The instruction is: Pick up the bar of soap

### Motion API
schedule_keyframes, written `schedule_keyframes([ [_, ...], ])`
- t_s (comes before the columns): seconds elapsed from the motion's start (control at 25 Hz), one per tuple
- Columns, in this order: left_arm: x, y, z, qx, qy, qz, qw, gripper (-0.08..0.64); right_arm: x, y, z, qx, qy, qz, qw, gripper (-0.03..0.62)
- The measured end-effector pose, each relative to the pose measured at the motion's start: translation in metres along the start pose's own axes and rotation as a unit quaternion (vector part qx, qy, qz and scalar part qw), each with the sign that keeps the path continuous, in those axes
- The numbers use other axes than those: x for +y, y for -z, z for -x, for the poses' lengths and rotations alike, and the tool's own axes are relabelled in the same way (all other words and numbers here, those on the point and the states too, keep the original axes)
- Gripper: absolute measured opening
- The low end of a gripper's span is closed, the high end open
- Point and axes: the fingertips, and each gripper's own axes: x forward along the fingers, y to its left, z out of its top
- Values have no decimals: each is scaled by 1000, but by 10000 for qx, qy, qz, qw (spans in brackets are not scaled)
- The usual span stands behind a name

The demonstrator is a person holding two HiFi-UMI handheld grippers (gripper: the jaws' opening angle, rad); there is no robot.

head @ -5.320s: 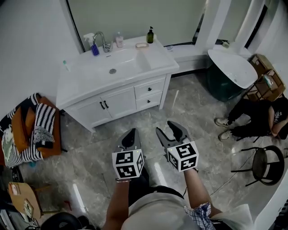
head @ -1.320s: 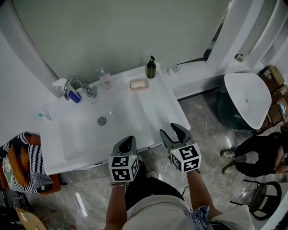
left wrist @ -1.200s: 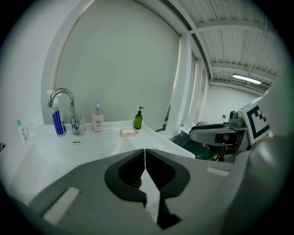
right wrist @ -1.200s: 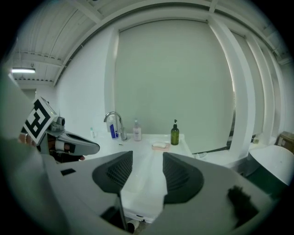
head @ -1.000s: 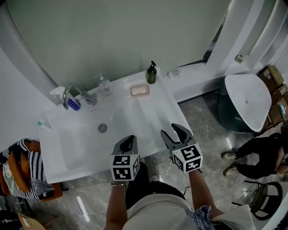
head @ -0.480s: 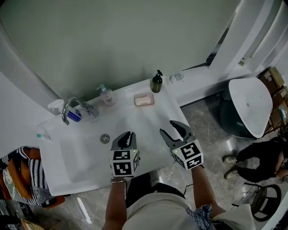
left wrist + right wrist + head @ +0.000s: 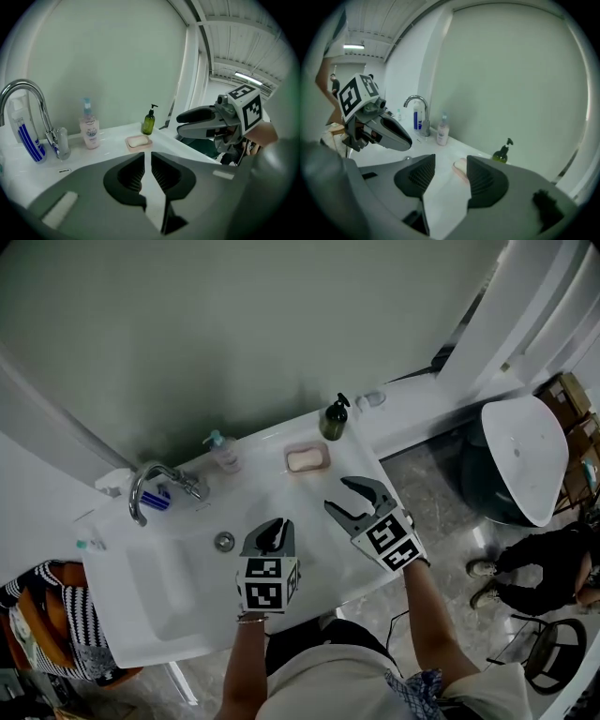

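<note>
Even indoor light, fisheye-warped, vignetted edges

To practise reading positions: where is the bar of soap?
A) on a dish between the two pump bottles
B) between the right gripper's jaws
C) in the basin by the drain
A: the bar of soap lies on its dish, between the clear pump bottle and the dark green pump bottle.

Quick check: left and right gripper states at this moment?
Left gripper: shut, nothing between its jaws.
Right gripper: open, empty; the bar of soap lies ahead, not yet gripped.
</note>
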Motion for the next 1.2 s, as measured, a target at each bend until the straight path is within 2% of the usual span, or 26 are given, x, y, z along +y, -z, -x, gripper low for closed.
schedule_keyframes([
  [0.12,5,3,-6,48,98,13,9999,51,2,-4,-17,242,-381,502,9977,209],
  [0.28,15,1,-14,93,169,128,9997,91,-8,-16,-34,259,-725,422,9961,209],
  [0.36,16,-2,-17,74,222,150,9996,89,-17,-17,-43,408,-741,651,9943,209],
  [0.48,21,-1,-22,72,221,265,9994,86,-26,-12,-62,771,-828,1241,9858,209],
  [0.6,32,-5,-31,-2,-31,475,9989,74,-36,-5,-81,984,-999,1623,9767,209],
  [0.68,36,-8,-35,-43,-172,667,9976,74,-40,-1,-91,1043,-1158,1726,9726,209],
  [0.8,36,-12,-45,-30,-156,798,9967,74,-46,7,-105,1248,-1371,1982,9625,208],
  [1.0,38,-30,-68,-92,-158,631,9978,78,-47,20,-128,1465,-1789,2200,9477,208],
  [1.2,41,-34,-76,-40,-247,684,9973,78,-44,36,-139,1681,-2183,2228,9351,207],
])
